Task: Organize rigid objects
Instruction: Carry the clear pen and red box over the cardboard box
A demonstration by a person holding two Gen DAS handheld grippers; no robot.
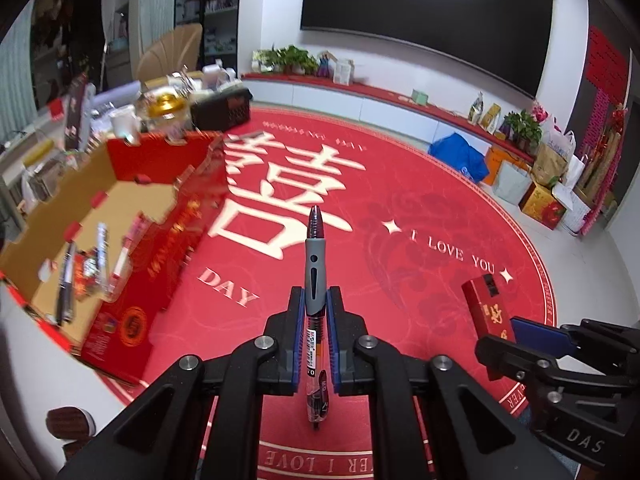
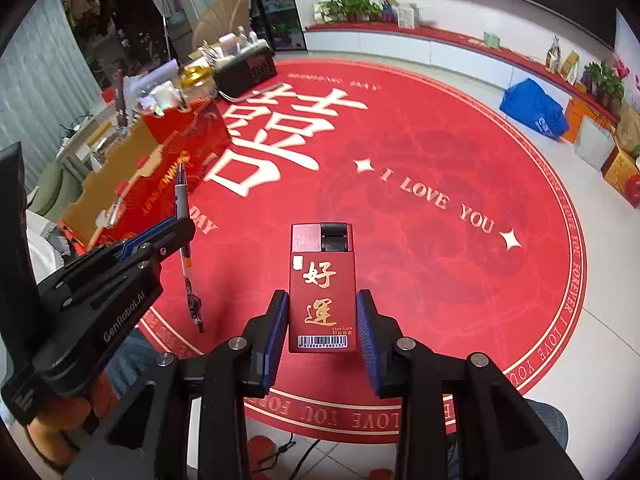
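The black plastic left gripper has blue ribbed finger pads and round silver pivot screws. The matching black right gripper shares them; white "GenRobot.AI" lettering marks the left one's body.

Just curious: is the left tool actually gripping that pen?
Touching. The left wrist view shows both blue pads pressed against the pen.

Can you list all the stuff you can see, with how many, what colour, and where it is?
pen: one, grey grip and clear barrel, held in the left gripper
lighter: one, red with gold characters, held in the right gripper
cardboard box: one, red outside and brown inside, open, left on the rug, pens and small items inside
rug: one, round, red with white lettering, on the floor
blue bag: one, by the far wall
left gripper: one, black with blue pads
right gripper: one, black with blue pads
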